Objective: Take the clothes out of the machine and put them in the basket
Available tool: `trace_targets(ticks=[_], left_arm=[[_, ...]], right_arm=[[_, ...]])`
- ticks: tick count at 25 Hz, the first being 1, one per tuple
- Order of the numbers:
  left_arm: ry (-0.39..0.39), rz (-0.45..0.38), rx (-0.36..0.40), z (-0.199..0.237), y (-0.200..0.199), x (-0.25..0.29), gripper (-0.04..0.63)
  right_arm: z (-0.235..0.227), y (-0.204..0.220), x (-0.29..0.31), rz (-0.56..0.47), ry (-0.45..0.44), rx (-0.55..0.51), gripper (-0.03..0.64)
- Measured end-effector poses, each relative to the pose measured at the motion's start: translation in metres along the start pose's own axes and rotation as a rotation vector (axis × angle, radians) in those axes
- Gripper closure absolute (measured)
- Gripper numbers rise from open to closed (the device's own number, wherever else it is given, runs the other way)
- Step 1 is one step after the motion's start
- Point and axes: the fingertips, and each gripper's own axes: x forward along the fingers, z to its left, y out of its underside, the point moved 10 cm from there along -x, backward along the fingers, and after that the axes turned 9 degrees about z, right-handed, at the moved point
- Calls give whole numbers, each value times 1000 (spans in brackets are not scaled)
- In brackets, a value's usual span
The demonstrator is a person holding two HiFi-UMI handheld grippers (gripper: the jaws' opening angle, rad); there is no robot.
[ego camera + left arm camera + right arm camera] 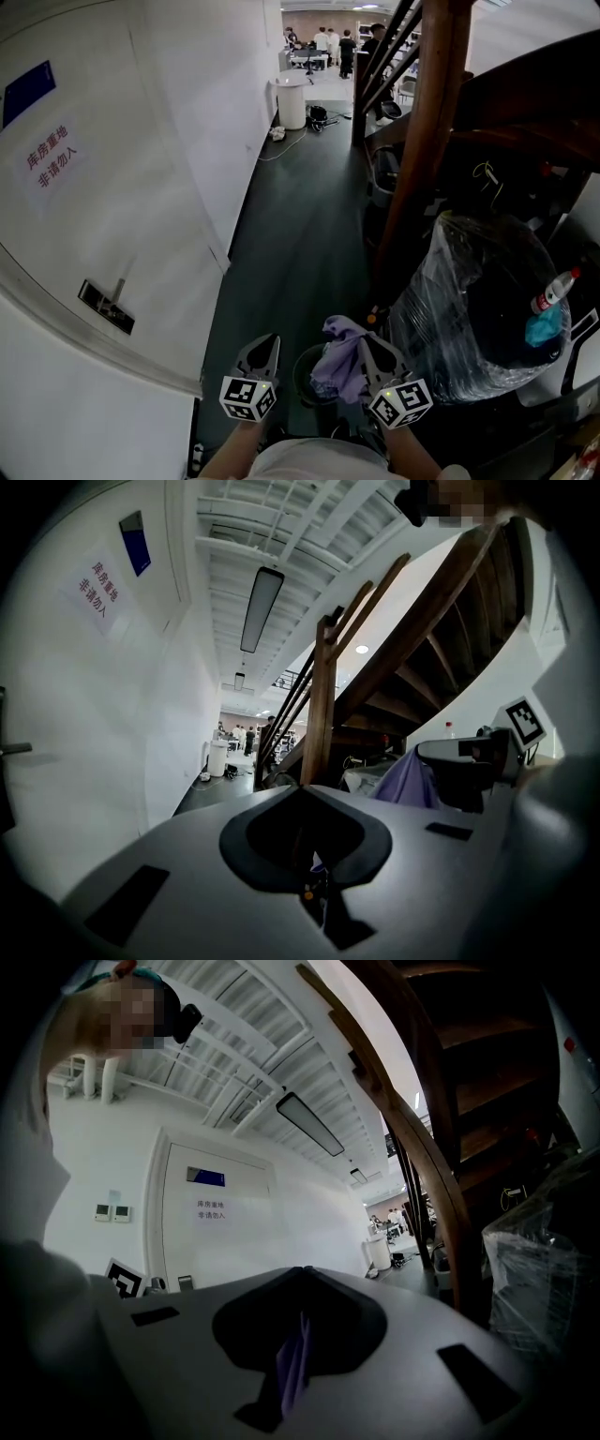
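In the head view my right gripper (367,339) is shut on a lavender cloth (336,361), which hangs bunched from its jaws. The rim of a dark round basket (302,380) shows just under the cloth. My left gripper (270,339) is a little to the left of the cloth, with its jaws together and nothing visibly in them. The left gripper view looks past the closed left gripper (302,787) to the cloth (405,778) hanging at the right. In the right gripper view a strip of the cloth (292,1368) is pinched between the closed jaws of the right gripper (302,1269).
A white wall and door (112,216) with a metal handle (105,306) run along the left. A wooden stair post (427,141) stands ahead on the right. A plastic-wrapped bin (478,319) with a bottle (553,292) sits close by. A dark floor corridor (300,234) leads away.
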Motion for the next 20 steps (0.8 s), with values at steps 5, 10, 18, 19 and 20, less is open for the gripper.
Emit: trace_targets(ticks=[5,10,18,19,20], left_arm=[[-2,18,-10,-4,8,4,574],[13,58,-21,5,23,8,575],[51,129,-43,36,50,12,574],[56,139,-48,38,55,15,574],[61,150,-54,40,61,17,574]], right_arm=[[-6,6,4,23,-5,5,606],[-6,17,8,46,15,15,606],[3,47,25,111,78,23,606],[2,52,27,117,86,25,606],[1,57,28,123,95,29,606]])
